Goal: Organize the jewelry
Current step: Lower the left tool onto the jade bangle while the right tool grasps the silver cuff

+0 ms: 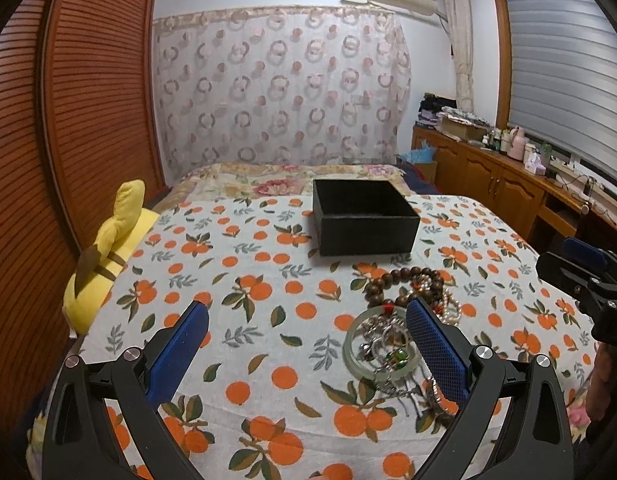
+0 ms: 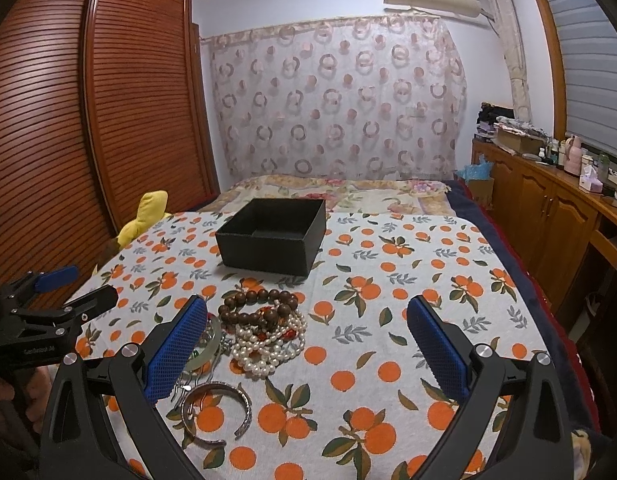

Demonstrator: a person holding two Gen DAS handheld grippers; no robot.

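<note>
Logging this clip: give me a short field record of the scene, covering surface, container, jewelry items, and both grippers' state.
surface: bed with orange-fruit patterned cloth
container: open black rectangular box, looks empty as far as visible, beyond the jewelry
jewelry pile: brown wooden bead bracelet, white pearl strands, pale green jade bangle, open silver metal cuff, tangled small metal pieces
jewelry location: all on the cloth, none seen in the box
left gripper: open, holding nothing, right finger over the pile
right gripper: open, holding nothing
progress: sorting not yet started
</note>
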